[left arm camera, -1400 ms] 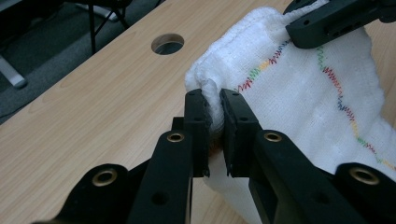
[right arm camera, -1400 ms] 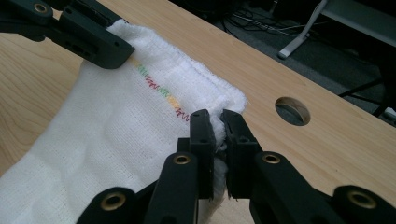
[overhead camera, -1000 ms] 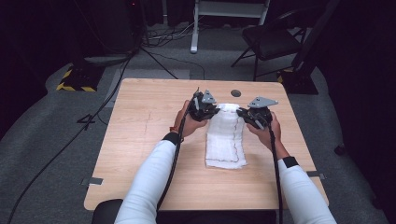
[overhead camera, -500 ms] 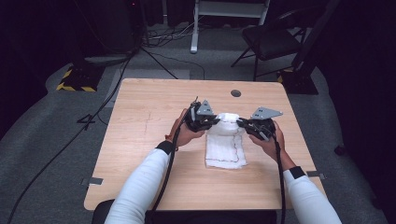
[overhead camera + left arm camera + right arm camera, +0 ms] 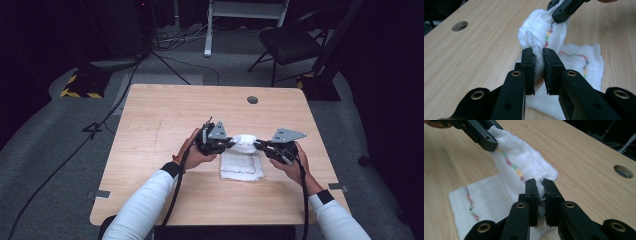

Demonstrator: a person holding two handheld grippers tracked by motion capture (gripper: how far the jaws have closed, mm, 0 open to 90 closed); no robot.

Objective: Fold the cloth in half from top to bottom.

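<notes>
Cloth [image 5: 242, 159] long axis runs away from person, far end lifted.

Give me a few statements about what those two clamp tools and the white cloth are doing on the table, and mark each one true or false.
1. The left gripper is shut on the white cloth. True.
2. The right gripper hangs open, apart from the cloth. False: it is shut on the cloth as well.
3. The whole cloth lies flat on the table. False: the end between the grippers is lifted, while the near part lies on the wood.
4. The cloth carries a line of many-coloured stitching. True.
5. A cup stands in the round hole of the tabletop. False: nothing stands in it.
</notes>
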